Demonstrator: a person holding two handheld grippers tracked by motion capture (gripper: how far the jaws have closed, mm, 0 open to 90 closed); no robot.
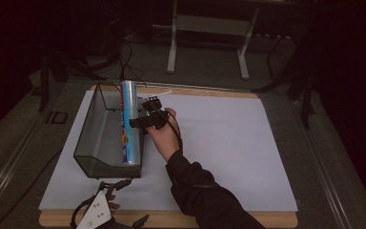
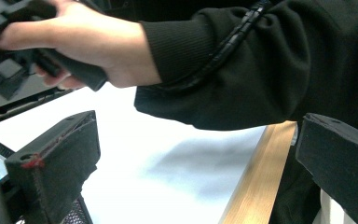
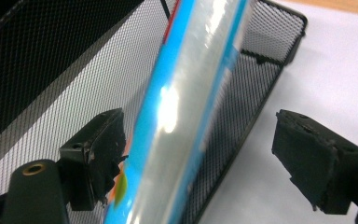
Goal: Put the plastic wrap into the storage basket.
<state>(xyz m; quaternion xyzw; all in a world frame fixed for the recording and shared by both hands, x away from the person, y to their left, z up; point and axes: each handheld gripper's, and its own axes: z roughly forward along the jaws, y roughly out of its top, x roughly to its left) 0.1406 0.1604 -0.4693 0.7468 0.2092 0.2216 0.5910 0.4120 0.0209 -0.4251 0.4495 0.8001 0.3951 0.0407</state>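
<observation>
So you're at the drop-off step here: the blue and silver tube (image 1: 129, 121) is lying lengthwise in the black mesh basket (image 1: 91, 129), leaning along its right-hand wall with the far end poking up above the rim. In the high view, the basket sits at the left of the white table sheet (image 1: 228, 143), and your right gripper (image 1: 145, 117) is hovering right at the tube's side, about midway along it.

In the right gripper view, your right gripper's jaws are spread and they straddle the tube. The left finger (image 3: 100, 144) is just beside the tube's blue wrap, maybe brushing it, hard to say from this angle. The other finger (image 3: 314, 156) stands well apart from it, out over the white sheet with the mesh wall in between. So nothing is pinched; the tube looks like it's resting on the basket on its own.

The left gripper (image 1: 116, 191) sits at the near edge of the table by the basket's near corner. Its view shows both pads wide apart with only white sheet and the wooden edge (image 2: 256, 172) between them, so it's let go of everything.

Next move, I'd guess: lift the right gripper straight up and away without snagging the tube with that near finger, since the tube is only propped on the wall and a nudge could roll it or tip it over the rim.
</observation>
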